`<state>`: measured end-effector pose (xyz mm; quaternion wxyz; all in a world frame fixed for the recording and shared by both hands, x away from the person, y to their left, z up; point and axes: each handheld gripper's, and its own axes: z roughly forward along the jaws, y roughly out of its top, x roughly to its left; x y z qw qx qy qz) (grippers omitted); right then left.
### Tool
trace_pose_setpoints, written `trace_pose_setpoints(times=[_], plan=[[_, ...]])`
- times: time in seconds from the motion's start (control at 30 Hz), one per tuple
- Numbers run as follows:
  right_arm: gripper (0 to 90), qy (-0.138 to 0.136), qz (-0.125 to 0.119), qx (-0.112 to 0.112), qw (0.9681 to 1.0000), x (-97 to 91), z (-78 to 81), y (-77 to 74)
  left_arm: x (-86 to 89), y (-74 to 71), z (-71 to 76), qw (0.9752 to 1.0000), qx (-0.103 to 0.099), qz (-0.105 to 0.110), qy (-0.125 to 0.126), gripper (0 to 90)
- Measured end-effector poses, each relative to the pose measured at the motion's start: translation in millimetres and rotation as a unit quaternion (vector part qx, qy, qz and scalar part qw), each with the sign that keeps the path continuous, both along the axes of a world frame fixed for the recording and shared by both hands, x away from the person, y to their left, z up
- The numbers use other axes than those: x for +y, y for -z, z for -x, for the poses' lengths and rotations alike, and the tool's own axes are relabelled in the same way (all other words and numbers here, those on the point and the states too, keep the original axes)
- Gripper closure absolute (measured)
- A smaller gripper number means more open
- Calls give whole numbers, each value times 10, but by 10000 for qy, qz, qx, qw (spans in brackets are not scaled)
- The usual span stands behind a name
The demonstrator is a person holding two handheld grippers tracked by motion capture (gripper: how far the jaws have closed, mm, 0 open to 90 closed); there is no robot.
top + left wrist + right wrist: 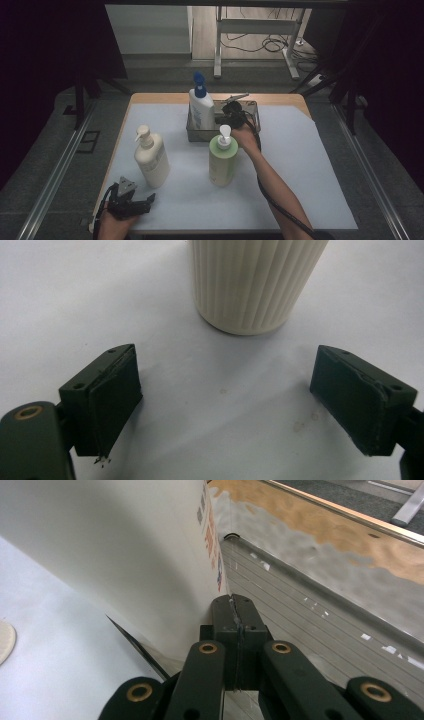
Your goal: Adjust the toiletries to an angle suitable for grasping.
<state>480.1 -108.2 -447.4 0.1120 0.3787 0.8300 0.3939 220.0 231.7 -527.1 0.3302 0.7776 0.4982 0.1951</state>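
A white bottle with a blue pump [201, 107] stands in the left part of a metal tray [250, 107] at the back of the table. My right gripper [226, 116] reaches into the tray right beside this bottle. In the right gripper view its jaws [235, 607] are shut with nothing between them, their tips close to the white bottle [125, 555] above the tray floor [325, 625]. My left gripper [131, 194] rests at the front left corner, open. The ribbed base of a cream pump bottle [252, 285] stands just ahead of its empty jaws [235, 405].
The cream pump bottle [151, 159] stands at the front left of the white mat [300, 165]. A green pump bottle [223, 160] stands mid-table, just in front of the tray and beside the right forearm. The table's wooden edge [280, 98] runs behind the tray.
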Motion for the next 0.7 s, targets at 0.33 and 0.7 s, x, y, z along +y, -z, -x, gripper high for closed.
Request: trace_pose_setpoints(times=[0.33,0.7], plan=[[900,-216,-59,22,9997,59,-1,21,0,0,-1,10000,1,0,1,124],[900,-336,-123,7,9994,61,3,7,0,0,-1,10000,2,0,1,124]])
